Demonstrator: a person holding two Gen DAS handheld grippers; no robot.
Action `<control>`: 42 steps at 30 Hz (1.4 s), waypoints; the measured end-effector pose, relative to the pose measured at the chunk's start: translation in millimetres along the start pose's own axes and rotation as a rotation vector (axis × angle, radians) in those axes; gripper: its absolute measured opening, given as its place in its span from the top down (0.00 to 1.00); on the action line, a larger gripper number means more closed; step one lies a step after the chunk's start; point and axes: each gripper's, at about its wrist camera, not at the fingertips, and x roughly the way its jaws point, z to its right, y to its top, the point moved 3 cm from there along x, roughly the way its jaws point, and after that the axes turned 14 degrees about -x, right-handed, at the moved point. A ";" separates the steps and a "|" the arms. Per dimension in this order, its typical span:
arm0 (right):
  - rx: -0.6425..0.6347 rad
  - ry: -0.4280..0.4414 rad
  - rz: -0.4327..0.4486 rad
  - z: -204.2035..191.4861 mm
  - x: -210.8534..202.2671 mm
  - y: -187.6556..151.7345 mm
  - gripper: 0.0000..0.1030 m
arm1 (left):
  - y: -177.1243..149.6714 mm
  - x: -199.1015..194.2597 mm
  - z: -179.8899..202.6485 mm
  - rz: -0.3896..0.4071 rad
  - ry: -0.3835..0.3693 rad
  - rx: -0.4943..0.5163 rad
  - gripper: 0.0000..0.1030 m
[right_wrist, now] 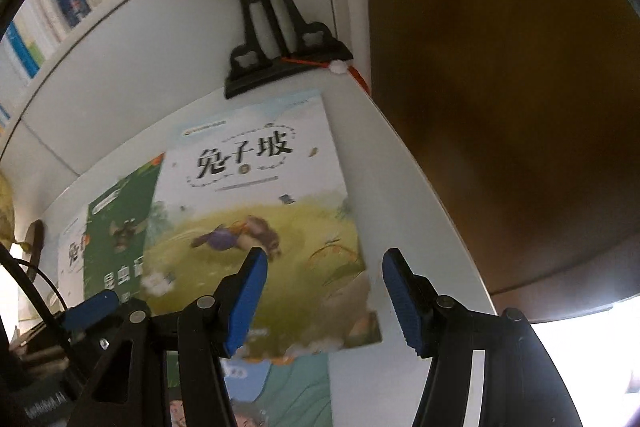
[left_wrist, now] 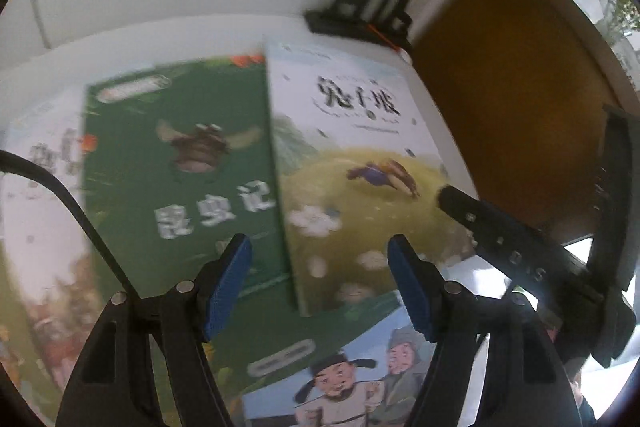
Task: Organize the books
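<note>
Each gripper, the left gripper (left_wrist: 320,291) and the right gripper (right_wrist: 324,301), has black angular plastic arms tipped with ribbed blue pads (left_wrist: 228,287). Round silver pins (left_wrist: 185,285) sit at the finger joints. A black cable (left_wrist: 60,195) curves beside the left one.

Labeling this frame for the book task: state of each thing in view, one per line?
left claw: open, nothing between its pads, over the books
right claw: open, empty, over the rabbit-hill book's lower right edge
rabbit-hill book: closed, flat, face up, overlapping the green book
green insect book: closed, flat, partly covered
cartoon-figures book: closed, flat, nearest, partly seen
fan stand: upright at the shelf's back
</note>
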 end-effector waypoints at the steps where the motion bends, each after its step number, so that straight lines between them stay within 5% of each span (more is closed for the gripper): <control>1: 0.003 0.014 -0.012 0.7 3.6 0.0 0.44 | 0.1 -0.1 1.9 0.015 -0.014 0.010 0.33; 6: 0.007 0.084 -0.054 -1.9 13.5 -5.0 0.43 | 0.6 2.2 6.0 -0.025 -0.095 0.005 0.35; 13: -0.031 0.076 -0.037 -15.9 -5.2 -10.9 0.37 | -5.9 -5.2 1.1 -0.040 -0.149 0.031 0.35; 26: -0.207 0.208 -0.081 -105.4 -51.1 -108.4 0.33 | -109.0 -72.3 -82.5 -0.071 -0.137 -0.116 0.35; 31: -0.184 0.190 -0.042 -105.7 -53.2 -118.6 0.35 | -103.7 -74.0 -98.7 -0.014 -0.086 -0.193 0.35; 35: -0.193 0.183 -0.060 -105.6 -49.2 -112.8 0.51 | -97.3 -65.3 -89.9 -0.048 -0.074 -0.191 0.53; 38: -0.185 0.183 -0.055 -105.1 -50.1 -114.5 0.52 | -101.0 -62.9 -81.0 -0.046 -0.046 -0.146 0.58; 40: -0.168 0.167 -0.049 -100.9 -51.5 -117.7 0.52 | -105.5 -71.5 -85.3 -0.038 -0.109 -0.175 0.63; 42: -0.144 0.176 -0.043 -97.2 -52.9 -118.9 0.52 | -103.6 -91.9 -89.5 -0.015 -0.280 -0.243 0.64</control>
